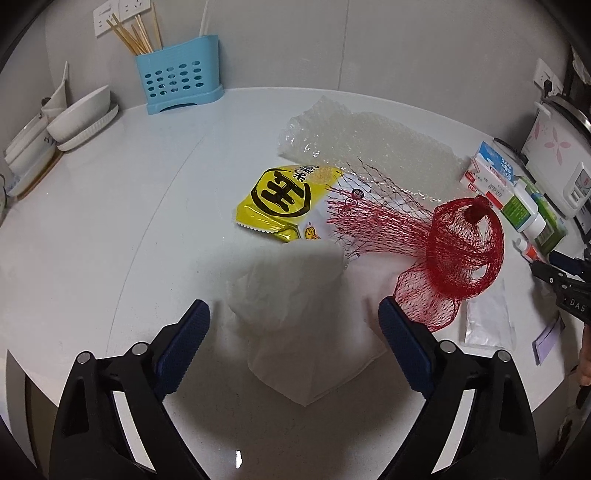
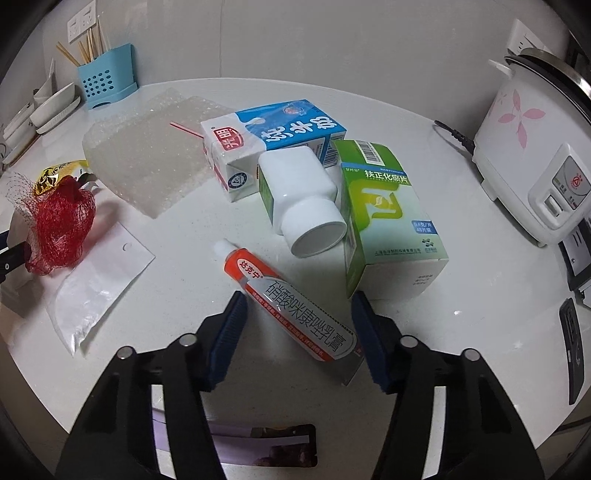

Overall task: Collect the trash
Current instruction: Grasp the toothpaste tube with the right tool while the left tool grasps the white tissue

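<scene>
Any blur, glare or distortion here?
Left wrist: tissue between the jaws is soft and blurred, the red net sharp; fisheye bends the counter edge. Right wrist: sharp, the tube's print readable, dark vignette at the corners.

White countertop (image 1: 110, 229). Blue perforated holder (image 1: 180, 75) stands at the back wall, upright, wooden chopsticks (image 1: 136, 31) sticking out of it. Left of it, white bowls (image 1: 79, 114) stacked on a plate. Wall sockets (image 1: 122, 11) behind the holder. White rice cooker (image 2: 532, 147) with pink flower print at right, black cord (image 2: 452, 133) beside it.
</scene>
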Action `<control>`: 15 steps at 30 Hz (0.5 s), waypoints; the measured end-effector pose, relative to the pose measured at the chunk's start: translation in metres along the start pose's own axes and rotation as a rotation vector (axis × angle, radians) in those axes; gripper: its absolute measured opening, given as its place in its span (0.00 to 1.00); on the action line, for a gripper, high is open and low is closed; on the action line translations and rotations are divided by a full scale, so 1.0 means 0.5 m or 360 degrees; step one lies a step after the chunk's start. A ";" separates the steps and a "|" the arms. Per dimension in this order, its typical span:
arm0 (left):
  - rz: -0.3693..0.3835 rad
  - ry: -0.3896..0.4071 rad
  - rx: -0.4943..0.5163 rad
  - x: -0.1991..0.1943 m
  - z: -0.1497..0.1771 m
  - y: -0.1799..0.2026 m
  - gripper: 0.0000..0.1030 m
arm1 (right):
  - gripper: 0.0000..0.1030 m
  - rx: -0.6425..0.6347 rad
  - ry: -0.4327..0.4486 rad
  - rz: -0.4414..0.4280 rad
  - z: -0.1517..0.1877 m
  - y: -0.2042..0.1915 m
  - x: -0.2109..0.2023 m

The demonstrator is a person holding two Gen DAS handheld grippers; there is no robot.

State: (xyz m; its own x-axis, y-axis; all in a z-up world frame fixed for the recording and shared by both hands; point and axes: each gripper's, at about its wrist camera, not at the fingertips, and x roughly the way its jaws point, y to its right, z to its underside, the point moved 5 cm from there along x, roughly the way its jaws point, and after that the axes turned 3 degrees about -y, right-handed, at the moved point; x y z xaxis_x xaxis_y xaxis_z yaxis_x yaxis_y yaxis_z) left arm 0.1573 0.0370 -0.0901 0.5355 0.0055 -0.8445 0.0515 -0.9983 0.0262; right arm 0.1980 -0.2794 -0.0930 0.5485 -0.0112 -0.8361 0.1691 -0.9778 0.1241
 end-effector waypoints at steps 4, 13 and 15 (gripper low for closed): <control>0.0002 -0.0063 0.0004 -0.003 0.010 0.002 0.66 | 0.30 -0.0022 -0.0013 0.0026 0.003 -0.010 -0.005; 0.0082 -0.0086 -0.0063 -0.025 0.020 -0.018 0.27 | 0.22 0.0009 0.0026 0.0039 0.008 -0.013 -0.024; 0.0077 -0.0052 -0.0058 -0.038 0.019 -0.017 0.24 | 0.21 0.0026 0.0055 0.0039 0.005 -0.012 -0.034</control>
State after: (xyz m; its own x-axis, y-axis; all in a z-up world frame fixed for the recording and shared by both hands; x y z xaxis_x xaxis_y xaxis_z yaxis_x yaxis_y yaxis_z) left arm 0.1387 0.0449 -0.0794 0.5106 -0.0450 -0.8587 0.0572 -0.9946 0.0861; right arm 0.1857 -0.2740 -0.0809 0.5801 -0.0283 -0.8140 0.1421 -0.9806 0.1354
